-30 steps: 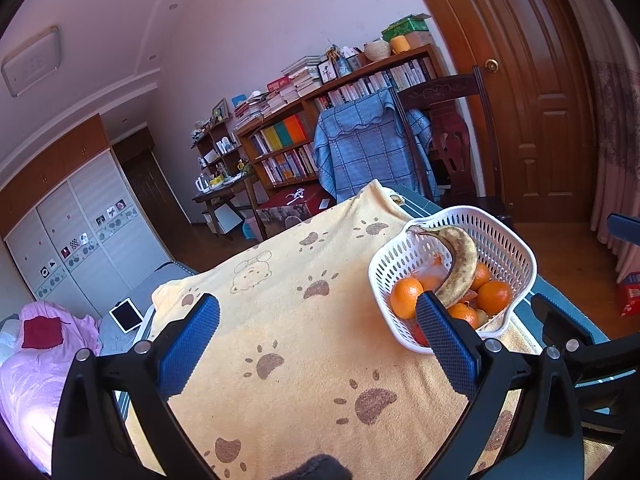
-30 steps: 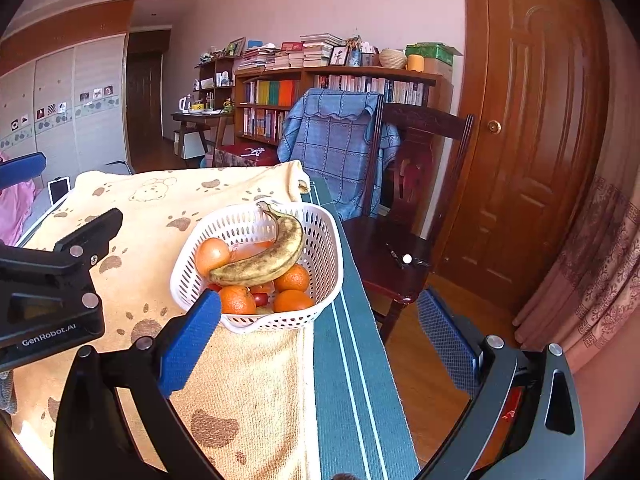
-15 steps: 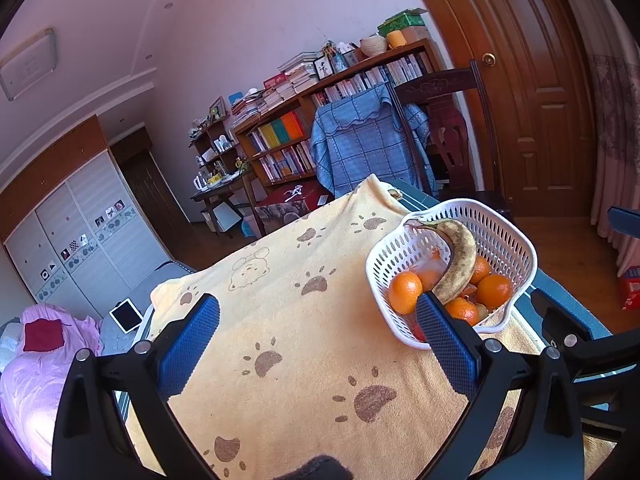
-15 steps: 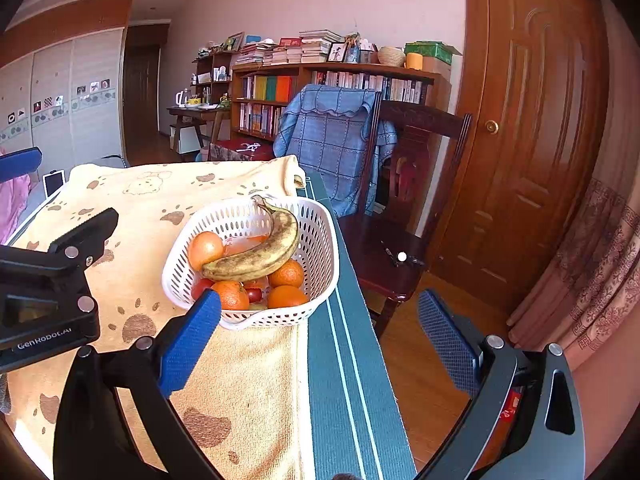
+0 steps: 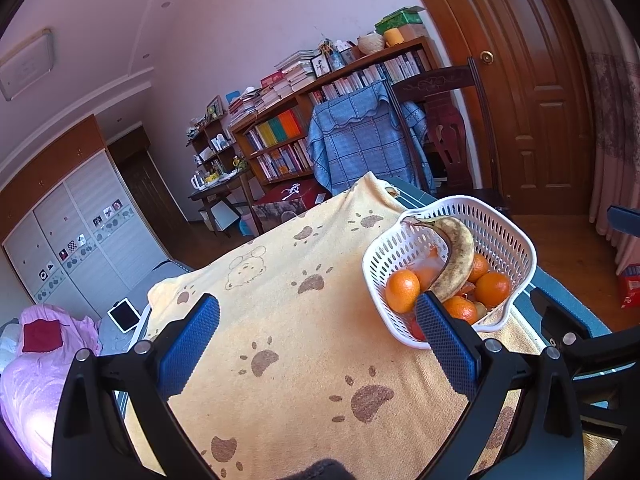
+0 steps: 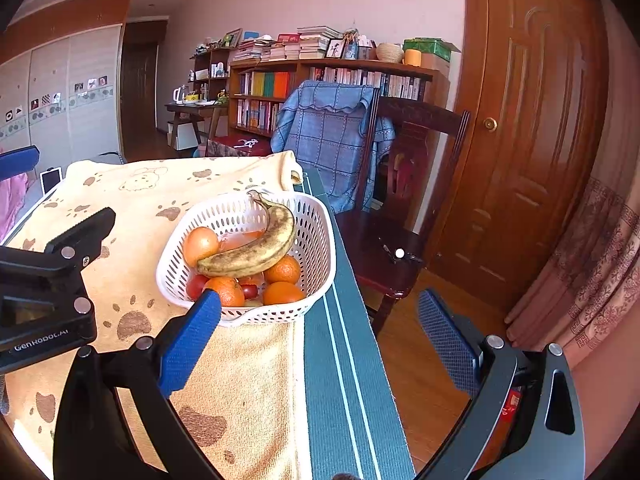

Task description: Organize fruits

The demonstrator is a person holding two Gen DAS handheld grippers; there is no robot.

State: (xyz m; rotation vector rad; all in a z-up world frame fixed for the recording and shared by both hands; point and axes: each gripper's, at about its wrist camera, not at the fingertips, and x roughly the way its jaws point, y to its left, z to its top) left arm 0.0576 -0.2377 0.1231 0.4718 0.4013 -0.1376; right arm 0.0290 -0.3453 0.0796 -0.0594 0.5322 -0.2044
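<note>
A white perforated basket (image 5: 508, 236) (image 6: 316, 236) stands near the table's right edge. It holds a spotted banana (image 5: 460, 260) (image 6: 256, 252) lying across several oranges (image 5: 402, 290) (image 6: 282, 270) and a few small red fruits (image 6: 197, 285). My left gripper (image 5: 316, 344) is open and empty above the yellow paw-print towel (image 5: 280, 320), with its right finger in front of the basket's near rim. My right gripper (image 6: 320, 344) is open and empty, held before the basket's right side over the teal tablecloth (image 6: 344, 380). The left gripper's body (image 6: 44, 280) shows at the left of the right wrist view.
A wooden chair (image 6: 404, 200) draped with a blue plaid cloth (image 6: 324, 136) stands past the table's far right corner. Bookshelves (image 5: 320, 120) line the back wall. A brown door (image 6: 532, 120) is on the right. A tablet (image 5: 125, 314) lies beyond the table's left edge.
Both grippers have drifted slightly; the basket sits a little further left and lower in the right wrist view. Both stay open and empty. The fruits have not moved.
</note>
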